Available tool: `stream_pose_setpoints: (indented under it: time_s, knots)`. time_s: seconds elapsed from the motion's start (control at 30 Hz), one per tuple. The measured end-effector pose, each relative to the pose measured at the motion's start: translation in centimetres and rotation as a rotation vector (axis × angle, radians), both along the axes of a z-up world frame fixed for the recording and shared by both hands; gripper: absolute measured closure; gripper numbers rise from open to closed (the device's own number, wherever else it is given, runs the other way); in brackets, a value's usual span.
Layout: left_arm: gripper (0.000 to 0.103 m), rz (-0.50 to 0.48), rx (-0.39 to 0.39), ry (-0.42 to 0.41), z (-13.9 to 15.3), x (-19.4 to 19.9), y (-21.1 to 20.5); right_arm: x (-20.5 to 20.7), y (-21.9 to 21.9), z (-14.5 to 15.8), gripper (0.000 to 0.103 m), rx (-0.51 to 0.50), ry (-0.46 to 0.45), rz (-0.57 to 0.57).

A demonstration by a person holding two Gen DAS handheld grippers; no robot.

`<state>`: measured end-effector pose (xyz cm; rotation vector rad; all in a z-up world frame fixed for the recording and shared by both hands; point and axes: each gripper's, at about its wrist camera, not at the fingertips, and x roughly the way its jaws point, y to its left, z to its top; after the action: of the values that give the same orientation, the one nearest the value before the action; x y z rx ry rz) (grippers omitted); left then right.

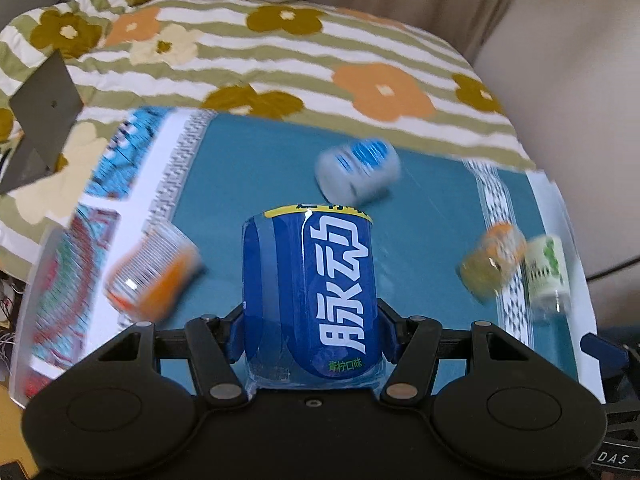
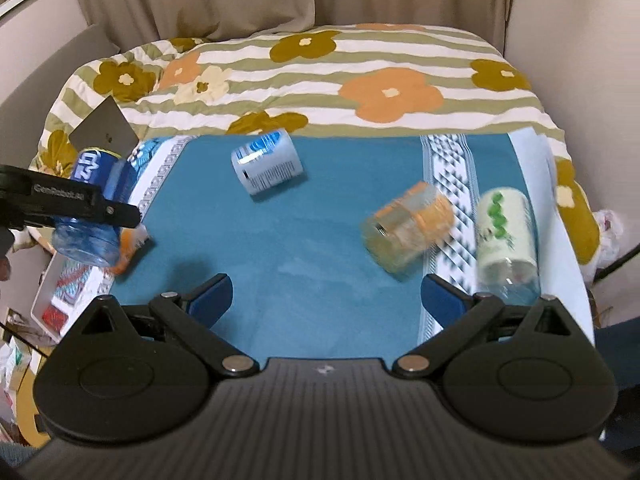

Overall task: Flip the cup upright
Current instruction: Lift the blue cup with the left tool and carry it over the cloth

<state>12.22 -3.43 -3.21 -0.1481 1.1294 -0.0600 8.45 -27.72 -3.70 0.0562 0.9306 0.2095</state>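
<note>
- The step in hand looks like the lift-and-turn: the left gripper (image 1: 312,330) has its fingers clenched on the blue cup (image 1: 310,292), gripping it across the body near its clear closed end.
- Seen from the right wrist, the blue cup (image 2: 98,208) hangs above the left edge of the teal mat (image 2: 300,240), well clear of it and tilted, with the clear closed end lowest and the yellow-banded end highest.
- The right gripper (image 2: 326,298) has its fingers spread wide with nothing between them; it hovers over the near edge of the mat.
- Next move, as I judge it: bring the blue cup fully vertical, lower the closed end flat onto the mat, then let go. It calls for a free patch away from the orange cup (image 1: 154,276) that lies just beside it on the left.
- Count of cups: five in all, one held and four lying on their sides.
- The four lying ones: the orange cup at the left, a white and blue cup (image 2: 268,166) at the back, a yellow and orange cup (image 2: 408,228) at the right, and a white and green cup (image 2: 506,236) just beside that one.
- One mat lies on one flowered quilt (image 2: 320,76).
- Two grippers are in view.
</note>
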Motion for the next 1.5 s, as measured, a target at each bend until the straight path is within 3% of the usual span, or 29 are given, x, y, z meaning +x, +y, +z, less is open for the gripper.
stream_pose_setpoints:
  time_s: [0.4, 0.67, 0.83, 0.93, 1.0, 1.2, 1.5]
  knots:
    - [0.038, -0.135, 0.083, 0.115, -7.5, -1.4, -6.5, -2.4, -4.6, -4.4, 0.000, 0.007, 0.098, -0.022]
    - [0.037, -0.173, 0.120, 0.127, -9.5, -1.2, -7.6, -2.8, -5.1, -5.9, 0.000, 0.019, 0.126, -0.046]
    - [0.035, -0.192, 0.132, 0.139, -9.9, -0.9, -8.0, -3.0, -5.0, -6.2, 0.000, 0.014, 0.131, -0.052]
    - [0.020, -0.201, 0.133, 0.136, -10.0, -1.0, -8.3, -3.1, -4.9, -6.2, 0.000, 0.021, 0.139, -0.056]
    - [0.015, -0.207, 0.129, 0.133, -9.9, -1.2, -8.4, -3.3, -4.8, -6.3, 0.000, 0.019, 0.141, -0.055]
    - [0.013, -0.224, 0.116, 0.134, -9.6, -1.5, -8.4, -3.4, -4.6, -5.9, 0.000, 0.016, 0.139, -0.069]
    - [0.002, -0.225, 0.050, 0.086, -6.0, -3.0, -6.2, -3.1, -4.4, -2.9, 0.000, 0.003, 0.118, -0.094]
